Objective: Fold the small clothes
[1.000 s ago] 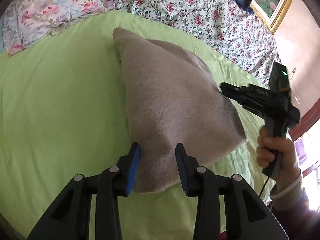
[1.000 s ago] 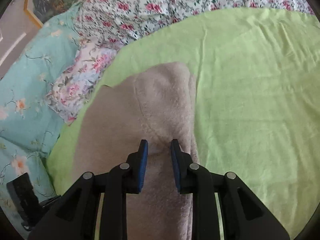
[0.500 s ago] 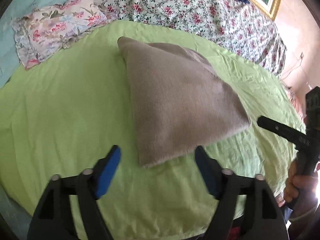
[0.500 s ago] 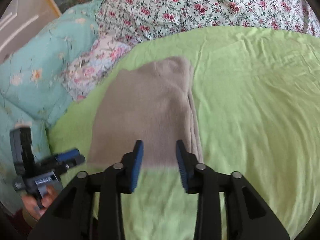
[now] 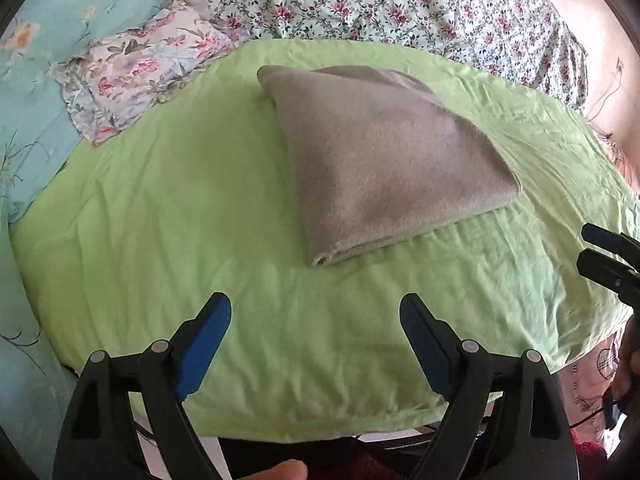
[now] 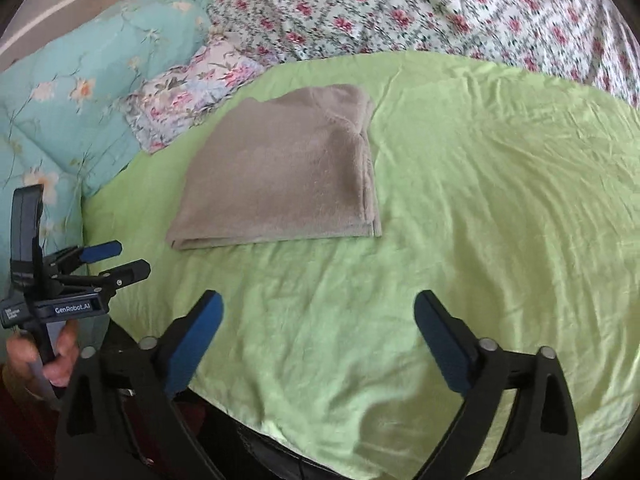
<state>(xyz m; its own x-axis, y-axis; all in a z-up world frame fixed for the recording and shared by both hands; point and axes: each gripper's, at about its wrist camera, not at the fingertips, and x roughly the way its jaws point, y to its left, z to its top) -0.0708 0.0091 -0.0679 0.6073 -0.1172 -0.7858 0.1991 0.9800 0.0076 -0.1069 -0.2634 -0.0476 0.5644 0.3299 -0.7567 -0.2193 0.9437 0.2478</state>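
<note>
A folded grey-brown fleece garment [image 5: 384, 156] lies flat on the green sheet [image 5: 160, 208]; it also shows in the right wrist view [image 6: 284, 172]. My left gripper [image 5: 316, 340] is open and empty, hanging over the sheet near its front edge, well short of the garment. My right gripper [image 6: 318, 340] is open and empty too, also back from the garment. The left gripper shows in the right wrist view [image 6: 116, 258], open, at the far left. Part of the right gripper shows at the right edge of the left wrist view [image 5: 612, 256].
A floral pillow [image 5: 148, 68] and a teal quilt [image 6: 72, 108] lie left of the green sheet. A rose-print bedspread [image 5: 380, 0] covers the bed behind. The sheet's front edge [image 5: 320, 428] drops off just below the grippers.
Both grippers let go of the garment, opened wide and pulled back toward the front edge. The garment now lies folded and flat on the sheet.
</note>
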